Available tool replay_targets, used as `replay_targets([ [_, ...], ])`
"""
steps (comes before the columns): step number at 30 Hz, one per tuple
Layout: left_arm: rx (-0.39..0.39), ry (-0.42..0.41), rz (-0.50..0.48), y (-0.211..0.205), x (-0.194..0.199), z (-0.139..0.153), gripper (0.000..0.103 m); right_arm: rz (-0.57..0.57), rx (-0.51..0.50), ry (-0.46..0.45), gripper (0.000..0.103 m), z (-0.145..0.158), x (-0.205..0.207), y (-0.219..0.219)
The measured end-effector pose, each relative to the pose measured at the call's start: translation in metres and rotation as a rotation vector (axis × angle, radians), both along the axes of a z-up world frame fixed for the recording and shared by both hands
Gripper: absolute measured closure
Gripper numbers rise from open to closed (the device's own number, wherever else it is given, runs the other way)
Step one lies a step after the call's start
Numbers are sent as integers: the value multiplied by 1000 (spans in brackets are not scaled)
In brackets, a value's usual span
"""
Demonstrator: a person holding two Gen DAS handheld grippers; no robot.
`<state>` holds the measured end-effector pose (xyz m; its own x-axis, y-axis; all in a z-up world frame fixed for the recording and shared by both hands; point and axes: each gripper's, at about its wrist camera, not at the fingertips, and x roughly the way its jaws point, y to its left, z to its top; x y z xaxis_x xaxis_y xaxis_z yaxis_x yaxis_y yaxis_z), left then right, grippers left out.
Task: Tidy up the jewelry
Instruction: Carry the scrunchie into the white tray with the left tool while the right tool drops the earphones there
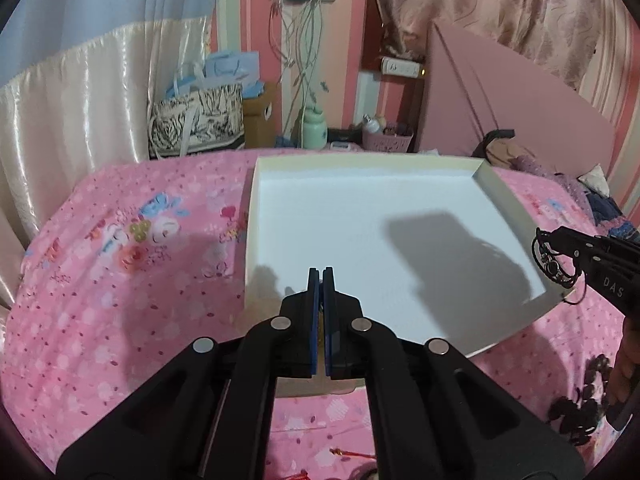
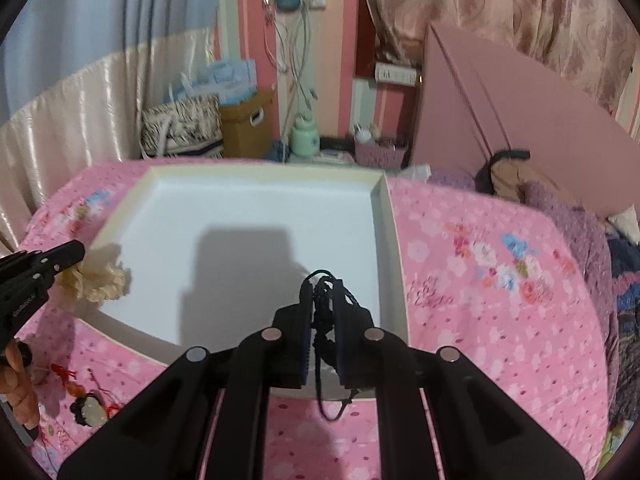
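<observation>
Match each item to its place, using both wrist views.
Items:
1 black cord bracelet
2 cream flower
3 white box
4 red tassel

Places:
A on the pink bedspread, outside the box
B at the left hand-held gripper tip
C clamped in the right hand-held gripper
D lying open on the pink bedspread

Pairs: 1-C, 2-B, 3-D, 4-A
</observation>
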<state>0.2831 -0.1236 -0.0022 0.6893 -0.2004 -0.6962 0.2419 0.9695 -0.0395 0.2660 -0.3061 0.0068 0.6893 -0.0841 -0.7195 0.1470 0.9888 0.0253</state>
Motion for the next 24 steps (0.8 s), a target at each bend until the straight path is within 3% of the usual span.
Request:
replay_targets([
  [12, 60, 103, 2, -6, 15, -41, 103, 28, -30, 150, 94, -36, 31, 16],
  [24, 103, 139, 15, 3, 22, -46, 103, 32, 47, 250, 94, -47, 23, 35],
])
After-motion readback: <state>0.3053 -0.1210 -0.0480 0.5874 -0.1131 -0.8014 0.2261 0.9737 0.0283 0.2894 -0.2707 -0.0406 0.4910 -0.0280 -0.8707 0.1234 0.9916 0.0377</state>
